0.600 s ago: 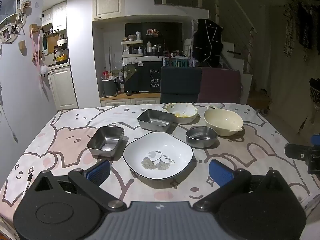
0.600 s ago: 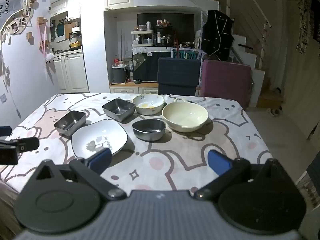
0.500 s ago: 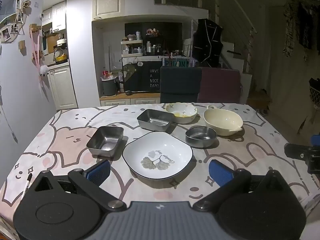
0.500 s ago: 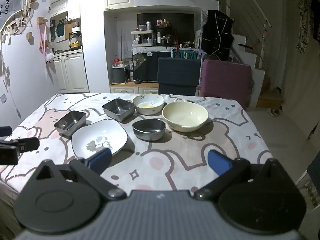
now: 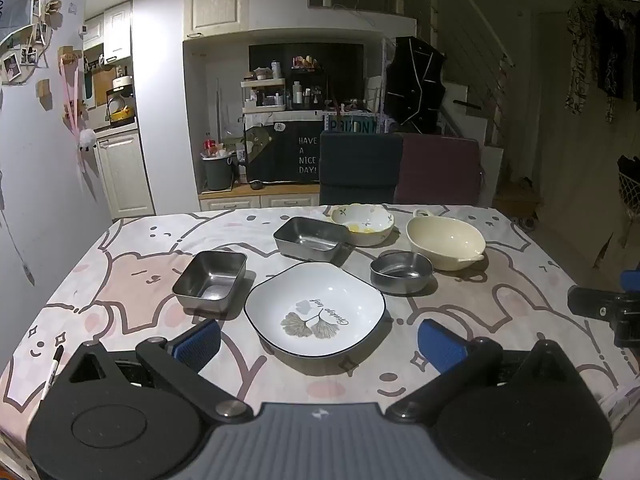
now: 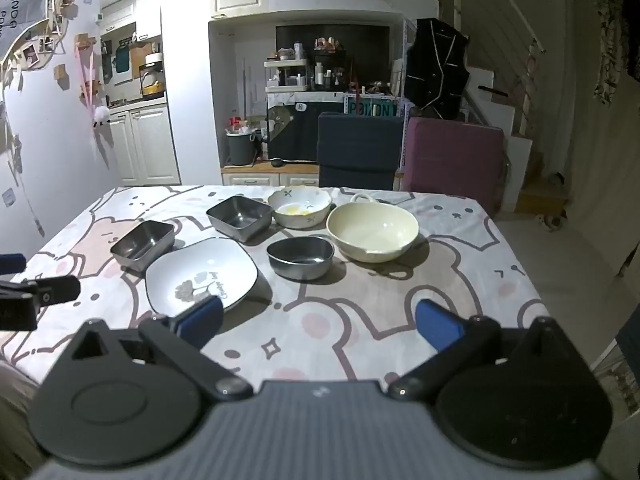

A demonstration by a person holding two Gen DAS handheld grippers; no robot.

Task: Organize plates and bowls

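— What do we see around us?
— A black marker (image 5: pixel 54 368) at the table (image 5: pixel 132 264) edge; white leaf plate (image 5: pixel 316 310) amid steel trays and bowls.
— Our grippers?
— Left gripper (image 5: pixel 318 342) and right gripper (image 6: pixel 318 322) hover tilted downward, jaws wide apart, empty.

Dim room, ceiling lamp glare upper left, fisheye-bowed edges.

Two wrist views over one table, angled down

The left view looks from the near edge, centred on the plate (image 5: pixel 316 310); the right view sits further right, plate (image 6: pixel 200 276) at its left. Both share the dishes, chairs and kitchen behind, and each catches the other's gripper at its edge.
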